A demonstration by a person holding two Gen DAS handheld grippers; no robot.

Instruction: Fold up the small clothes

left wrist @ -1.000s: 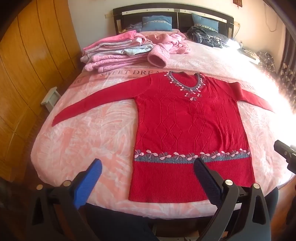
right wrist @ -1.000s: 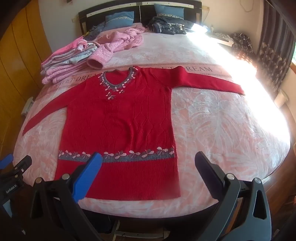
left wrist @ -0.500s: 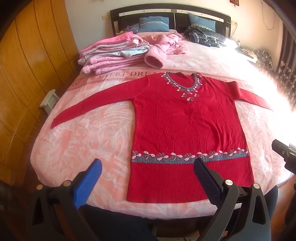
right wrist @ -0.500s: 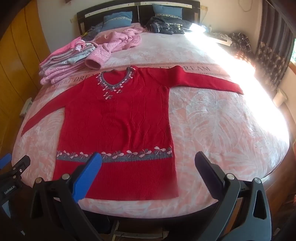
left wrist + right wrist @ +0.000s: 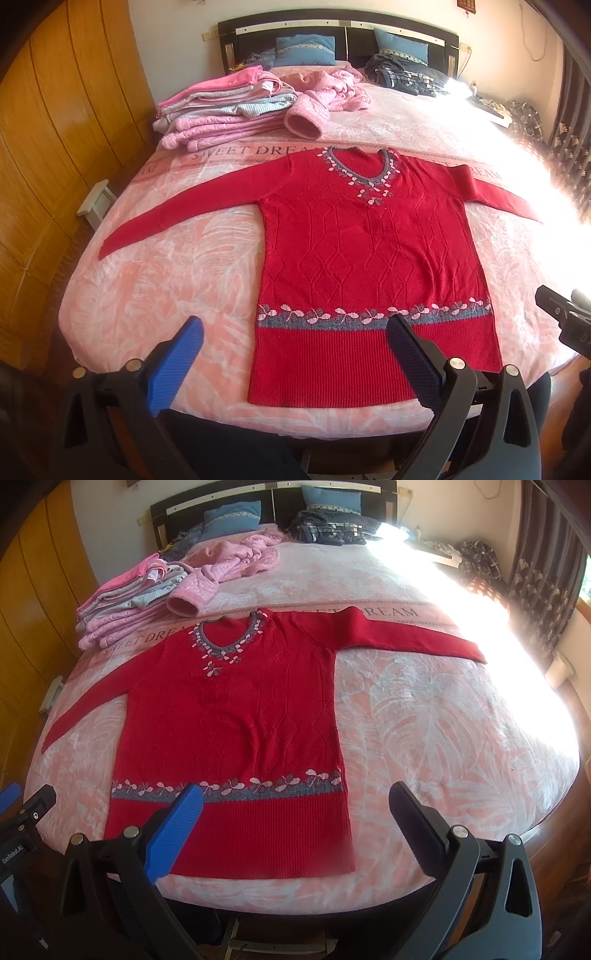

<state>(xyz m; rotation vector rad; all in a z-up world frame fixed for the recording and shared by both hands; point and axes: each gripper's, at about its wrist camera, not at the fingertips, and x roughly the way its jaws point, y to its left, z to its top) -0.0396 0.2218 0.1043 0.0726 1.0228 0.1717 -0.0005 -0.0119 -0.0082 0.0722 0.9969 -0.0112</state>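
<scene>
A red knitted sweater (image 5: 369, 258) (image 5: 236, 716) lies flat, front up, on the bed with both long sleeves spread out to the sides and its hem toward me. It has a grey collar with pink leaves and a grey leaf band above the ribbed hem. My left gripper (image 5: 293, 325) hovers open above the bed's near edge, over the hem's left part, with nothing between its fingers. My right gripper (image 5: 295, 794) is also open and empty, held over the hem's right corner. Each gripper's edge shows in the other's view.
The bed (image 5: 166, 288) has a pink leaf-print cover. A stack of folded pink and grey clothes (image 5: 225, 107) and a crumpled pink jacket (image 5: 328, 92) lie beyond the sweater. Dark clothes (image 5: 328, 528) and blue pillows sit by the headboard. A wooden wardrobe (image 5: 48, 147) stands on the left.
Both grippers drifted slightly, so the sweater sits a little lower and further left in each view. Neither gripper changed its opening and the sweater did not move.
</scene>
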